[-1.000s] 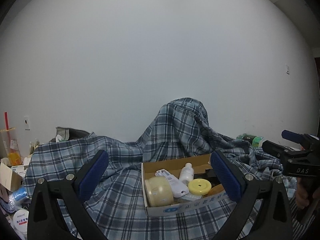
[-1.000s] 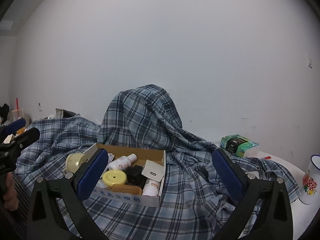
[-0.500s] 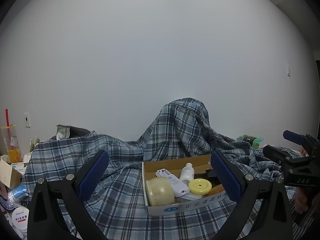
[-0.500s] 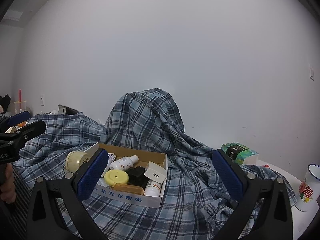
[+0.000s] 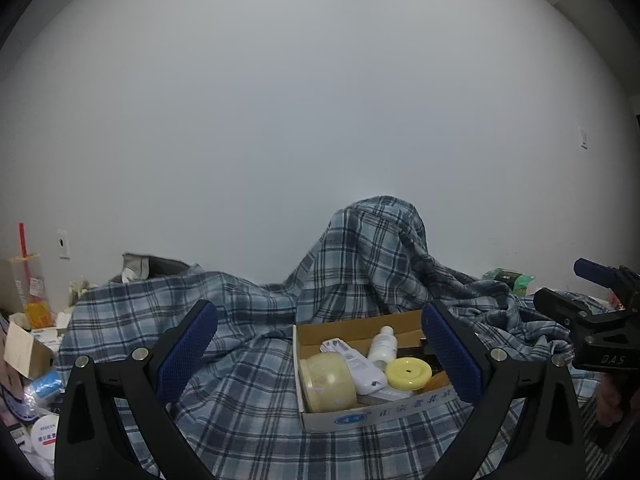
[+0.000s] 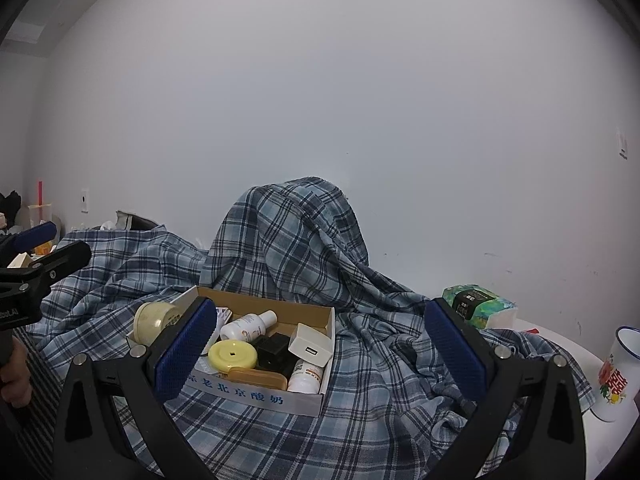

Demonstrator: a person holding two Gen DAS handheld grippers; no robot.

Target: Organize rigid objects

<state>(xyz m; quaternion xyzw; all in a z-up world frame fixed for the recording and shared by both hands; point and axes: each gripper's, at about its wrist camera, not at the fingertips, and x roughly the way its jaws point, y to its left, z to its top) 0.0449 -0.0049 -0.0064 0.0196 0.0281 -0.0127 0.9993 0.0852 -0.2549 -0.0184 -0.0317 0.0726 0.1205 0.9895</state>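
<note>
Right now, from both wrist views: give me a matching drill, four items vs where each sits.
Items:
1. yellow disc
2. white charger
3. tissue pack
4. enamel mug

Places:
A. far right on bare white tabletop
B. in the cardboard box, right side
C. behind the plaid cloth, near the wall
D. in the box, front left

Pairs: 1-D, 2-B, 3-C, 4-A

I see dim, soft, even light on the white wall (image 5: 320,120). Shadows are faint. Edges bend and turn black. Everything looks sharp.
</note>
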